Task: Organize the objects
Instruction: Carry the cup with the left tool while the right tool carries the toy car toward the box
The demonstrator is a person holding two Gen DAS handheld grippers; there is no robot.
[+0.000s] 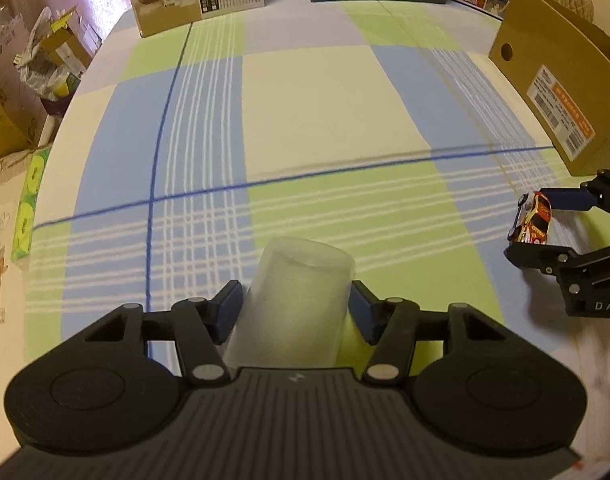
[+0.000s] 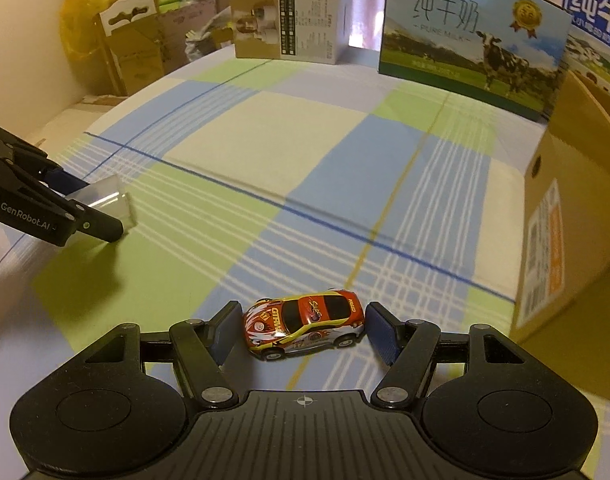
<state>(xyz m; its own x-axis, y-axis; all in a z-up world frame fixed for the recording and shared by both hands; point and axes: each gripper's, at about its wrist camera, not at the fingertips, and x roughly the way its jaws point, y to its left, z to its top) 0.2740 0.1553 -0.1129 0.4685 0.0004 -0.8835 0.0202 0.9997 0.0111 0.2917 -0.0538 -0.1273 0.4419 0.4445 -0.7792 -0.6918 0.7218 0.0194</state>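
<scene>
Right wrist view: right gripper (image 2: 303, 330), jaws parted around the "GTRM" toy car (image 2: 303, 328); milk box (image 2: 471, 36) reads "PURE MILK". Left gripper (image 1: 295, 308), marked "GenRobot.AI", clamps a clear cup (image 1: 295, 300).

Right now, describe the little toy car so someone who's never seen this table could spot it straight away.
Find the checked tablecloth and the brown cardboard box along its right edge. Just left of that box, the toy car sits on the cloth between the open fingers of the right gripper. It is the only red and yellow thing there, unlike the clear plastic cup.
</scene>
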